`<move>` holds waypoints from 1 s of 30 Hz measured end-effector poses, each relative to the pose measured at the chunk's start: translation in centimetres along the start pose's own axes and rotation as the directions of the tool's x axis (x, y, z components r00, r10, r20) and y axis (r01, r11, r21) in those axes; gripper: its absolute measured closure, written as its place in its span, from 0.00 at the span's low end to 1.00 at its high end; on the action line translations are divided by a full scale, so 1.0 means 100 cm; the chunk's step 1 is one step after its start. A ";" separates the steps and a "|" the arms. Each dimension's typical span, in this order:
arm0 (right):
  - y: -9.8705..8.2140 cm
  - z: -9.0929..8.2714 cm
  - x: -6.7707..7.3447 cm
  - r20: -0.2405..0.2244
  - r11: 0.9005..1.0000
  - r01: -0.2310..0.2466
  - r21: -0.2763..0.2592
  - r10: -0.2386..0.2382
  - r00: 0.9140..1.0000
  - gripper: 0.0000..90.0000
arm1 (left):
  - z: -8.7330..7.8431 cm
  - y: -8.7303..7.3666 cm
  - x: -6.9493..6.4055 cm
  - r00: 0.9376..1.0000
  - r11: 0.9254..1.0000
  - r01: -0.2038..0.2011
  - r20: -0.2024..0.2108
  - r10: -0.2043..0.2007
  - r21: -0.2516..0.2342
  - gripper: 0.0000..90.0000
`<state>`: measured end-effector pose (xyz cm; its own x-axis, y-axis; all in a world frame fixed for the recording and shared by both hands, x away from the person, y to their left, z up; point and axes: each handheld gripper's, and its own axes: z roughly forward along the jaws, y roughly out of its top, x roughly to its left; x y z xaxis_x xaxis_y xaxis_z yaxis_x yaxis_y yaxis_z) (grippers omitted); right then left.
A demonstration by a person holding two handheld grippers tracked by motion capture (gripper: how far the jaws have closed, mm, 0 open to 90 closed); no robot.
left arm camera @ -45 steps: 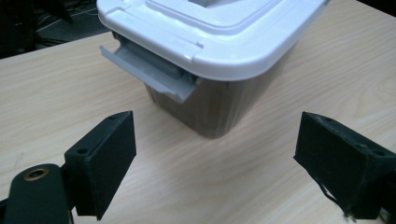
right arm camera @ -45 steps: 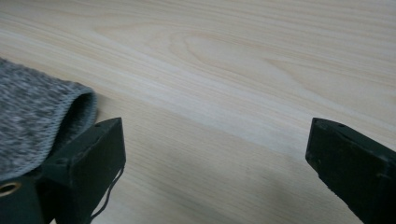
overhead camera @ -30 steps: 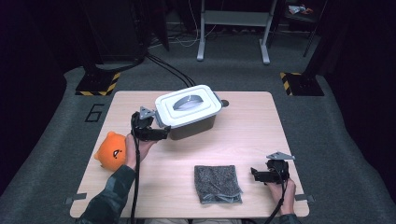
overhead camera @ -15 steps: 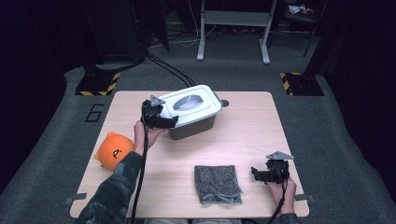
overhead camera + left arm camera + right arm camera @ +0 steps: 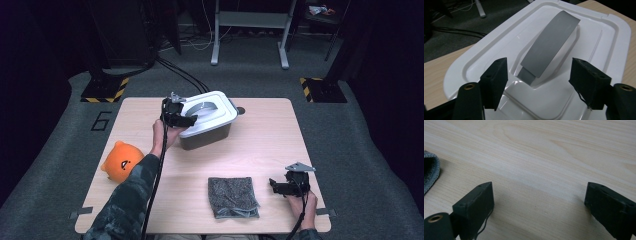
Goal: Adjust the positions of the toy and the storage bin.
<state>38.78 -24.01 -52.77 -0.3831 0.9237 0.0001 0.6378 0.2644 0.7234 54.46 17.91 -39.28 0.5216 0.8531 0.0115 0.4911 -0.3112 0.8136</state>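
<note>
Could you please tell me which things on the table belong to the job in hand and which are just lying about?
In the job:
- white lid with grey handle, on the dark bin
- left gripper, jaws closing either side of the handle, not yet touching

Lying about:
- orange plush toy
- folded grey cloth
- right gripper, open over the table

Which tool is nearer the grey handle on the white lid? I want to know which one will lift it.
Left. The left tool hovers over the lid, jaws closing either side of the grey handle. The right tool rests beside the grey cloth.
</note>
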 end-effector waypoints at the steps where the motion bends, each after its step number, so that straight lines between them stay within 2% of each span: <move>1: 0.000 0.000 0.000 0.000 1.000 0.000 0.001 0.000 1.000 0.09 | 0.001 0.001 0.000 1.000 1.000 -0.007 -0.009 0.007 -0.002 0.36; 2: 0.000 0.000 0.000 0.000 1.000 0.000 0.000 0.000 1.000 0.09 | 0.002 0.001 -0.001 1.000 1.000 -0.022 -0.015 0.022 0.001 0.39; 3: 0.000 0.000 0.000 0.001 1.000 0.000 0.000 0.000 1.000 0.09 | 0.004 0.001 -0.002 1.000 1.000 -0.019 -0.013 0.019 -0.007 0.42; 5: 0.000 0.000 0.000 0.000 1.000 0.000 0.000 0.000 1.000 0.09 | 0.006 0.003 -0.001 0.999 0.999 -0.033 -0.013 0.033 0.016 0.46; 6: 0.000 0.000 0.000 0.001 1.000 0.000 0.000 0.000 1.000 0.09 | 0.008 0.003 -0.001 1.000 1.000 -0.017 -0.010 0.018 0.007 0.49; 7: 0.000 0.000 0.000 0.000 1.000 0.000 0.000 0.000 1.000 0.09 | 0.008 0.004 0.000 1.000 1.000 -0.027 -0.009 0.028 0.015 0.50; 9: 0.000 0.000 0.000 0.001 1.000 0.000 -0.001 0.000 1.000 0.09 | 0.011 0.005 -0.001 1.000 1.000 -0.014 -0.010 0.014 -0.001 0.57; 11: 0.000 0.000 0.000 0.000 1.000 0.000 0.001 0.000 1.000 0.09 | 0.011 0.005 -0.001 1.000 1.000 -0.020 -0.016 0.020 0.006 0.60; 15: 0.000 0.000 0.000 0.000 1.000 0.000 -0.001 0.000 1.000 0.09 | 0.011 0.003 0.001 0.998 0.998 -0.065 -0.012 0.065 0.017 0.62; 19: 0.000 0.000 0.000 0.001 1.000 -0.001 -0.001 0.001 1.000 0.09 | 0.012 0.000 0.001 0.995 0.995 -0.101 -0.021 0.101 0.001 0.65; 22: 0.000 0.000 0.000 0.001 1.000 -0.001 -0.001 0.001 1.000 0.09 | 0.012 -0.002 0.001 0.995 0.995 -0.101 -0.015 0.101 -0.007 0.66; 26: 0.000 0.000 0.000 0.001 1.000 -0.002 -0.001 0.002 1.000 0.09 | 0.011 -0.004 0.000 0.989 0.988 -0.151 -0.011 0.151 -0.025 0.68; 28: 0.000 0.000 0.000 0.001 1.000 -0.002 -0.002 0.002 1.000 0.09 | 0.011 -0.005 0.000 0.989 0.988 -0.151 -0.007 0.151 -0.027 0.69; 29: 0.000 0.000 0.000 0.001 1.000 0.000 -0.002 0.000 1.000 0.09 | 0.010 -0.006 0.000 0.985 0.984 -0.172 -0.009 0.172 -0.037 0.69; 30: 0.000 0.000 0.000 0.001 1.000 -0.002 -0.002 0.002 1.000 0.09 | 0.010 -0.007 0.000 0.985 0.984 -0.175 -0.005 0.175 -0.038 0.69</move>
<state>38.74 -23.98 -52.79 -0.3813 0.9244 0.0004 0.6369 0.2623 0.7250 54.81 17.73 -40.39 0.5961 0.7875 0.1566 0.3656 -0.4398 0.8203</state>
